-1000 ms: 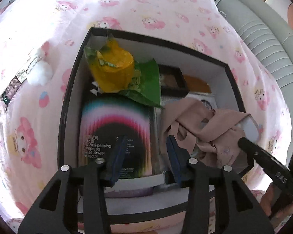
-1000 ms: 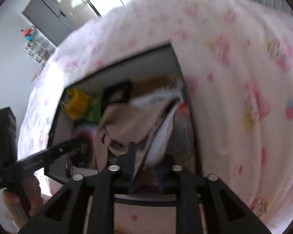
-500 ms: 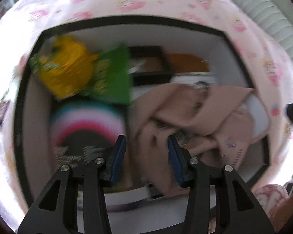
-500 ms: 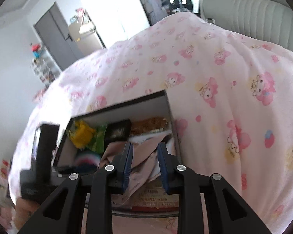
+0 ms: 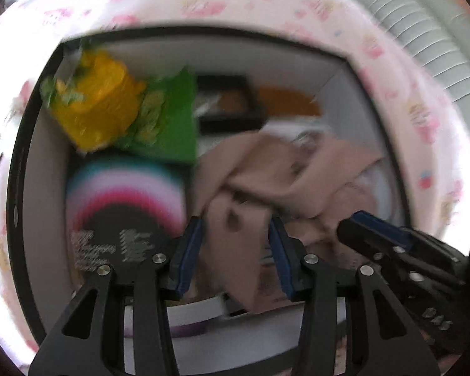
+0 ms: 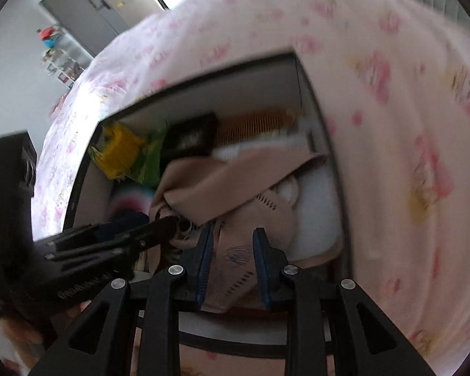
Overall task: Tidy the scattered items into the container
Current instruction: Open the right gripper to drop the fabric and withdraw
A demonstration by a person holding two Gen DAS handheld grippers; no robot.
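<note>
Beige cloth (image 5: 250,181) crumpled in black-rimmed box (image 5: 18,169), between parted left gripper (image 5: 235,247) and right gripper (image 6: 232,260) jaws; pads possibly touching, blurred. Pink printed bedspread (image 6: 391,125) beyond; grey door (image 6: 87,9) behind.

Pink cartoon-print bedspread (image 6: 391,100), grey door (image 6: 84,12), white wall (image 6: 12,72).

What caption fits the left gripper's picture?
Left gripper straddles beige cloth inside a full box.

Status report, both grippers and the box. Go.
Left gripper open over beige cloth. Right gripper astride same cloth, grip unclear. Box nearly full.
</note>
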